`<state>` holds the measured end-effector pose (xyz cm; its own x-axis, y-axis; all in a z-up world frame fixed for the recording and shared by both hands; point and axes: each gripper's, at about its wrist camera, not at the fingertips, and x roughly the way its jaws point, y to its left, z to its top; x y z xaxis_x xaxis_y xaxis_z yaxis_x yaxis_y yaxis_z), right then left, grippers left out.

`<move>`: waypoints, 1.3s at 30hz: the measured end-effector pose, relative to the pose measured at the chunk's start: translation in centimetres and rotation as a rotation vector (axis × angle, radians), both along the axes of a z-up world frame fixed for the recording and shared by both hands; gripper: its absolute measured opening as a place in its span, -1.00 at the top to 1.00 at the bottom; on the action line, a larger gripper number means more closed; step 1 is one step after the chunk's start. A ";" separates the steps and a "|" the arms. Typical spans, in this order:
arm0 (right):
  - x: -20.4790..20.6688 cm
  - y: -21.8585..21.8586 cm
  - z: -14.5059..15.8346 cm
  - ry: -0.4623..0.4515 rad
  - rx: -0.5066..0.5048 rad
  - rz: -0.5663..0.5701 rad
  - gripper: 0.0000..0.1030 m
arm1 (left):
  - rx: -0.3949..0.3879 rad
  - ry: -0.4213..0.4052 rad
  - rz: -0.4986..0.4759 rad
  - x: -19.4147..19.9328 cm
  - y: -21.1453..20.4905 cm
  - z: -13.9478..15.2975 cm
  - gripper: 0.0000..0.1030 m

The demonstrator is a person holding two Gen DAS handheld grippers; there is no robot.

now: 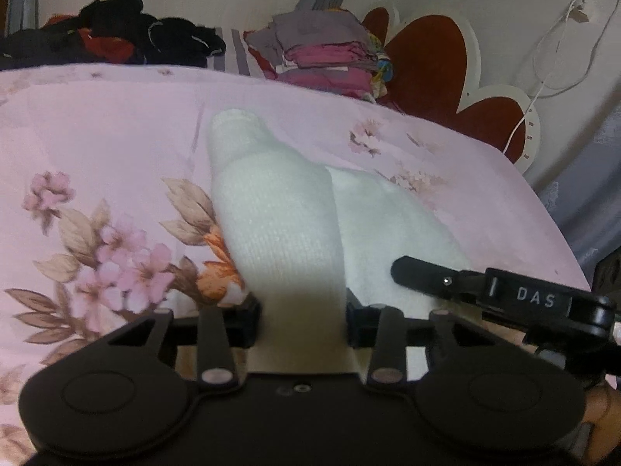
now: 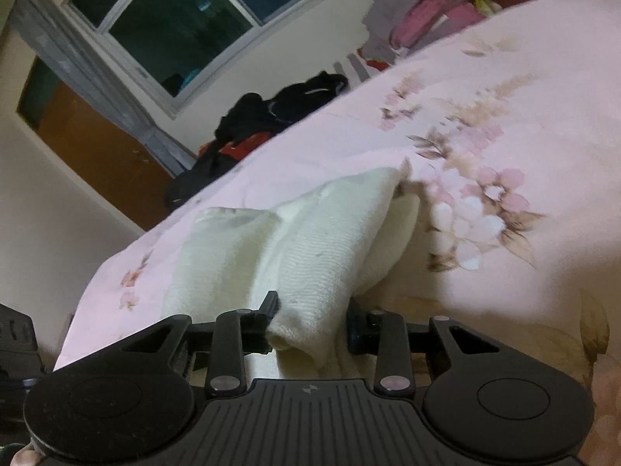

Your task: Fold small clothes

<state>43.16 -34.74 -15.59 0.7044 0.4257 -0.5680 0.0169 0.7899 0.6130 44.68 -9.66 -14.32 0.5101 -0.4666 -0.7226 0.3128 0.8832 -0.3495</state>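
Pink flowered bed sheet point(image 1: 116, 124) carries a white sock point(image 1: 271, 213) near its middle. Left claw point(image 1: 302, 322) is clamped on one sock end, right claw point(image 2: 310, 322) on another end.

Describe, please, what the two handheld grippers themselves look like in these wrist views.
Both are matte black. The left gripper has a smooth body with two round discs, slim linkage bars with silver pivot pins, and short blocky fingers. The right gripper matches it, but its central plate is ribbed. Seen from the left wrist, the right gripper's finger is slender, with white "DAS" lettering behind it.
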 end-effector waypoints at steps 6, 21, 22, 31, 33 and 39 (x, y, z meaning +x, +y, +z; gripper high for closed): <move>-0.5 4.0 2.6 -0.041 0.010 0.037 0.37 | 0.015 -0.039 0.027 -1.2 3.5 2.6 0.25; -2.4 24.1 5.5 -0.076 -0.021 0.068 0.36 | -0.020 -0.072 0.053 -3.2 23.6 5.1 0.25; -2.4 26.0 5.5 -0.078 -0.029 0.069 0.36 | -0.019 -0.074 0.052 -3.1 25.1 5.2 0.25; 0.0 38.1 4.7 -0.091 -0.043 0.099 0.36 | 0.003 -0.081 0.077 -0.8 35.3 5.2 0.25; 1.1 39.7 4.0 -0.089 -0.052 0.108 0.36 | 0.008 -0.077 0.087 0.0 36.5 4.6 0.25; 3.8 42.6 1.1 -0.072 -0.098 0.159 0.36 | 0.026 -0.051 0.129 2.1 39.0 1.6 0.23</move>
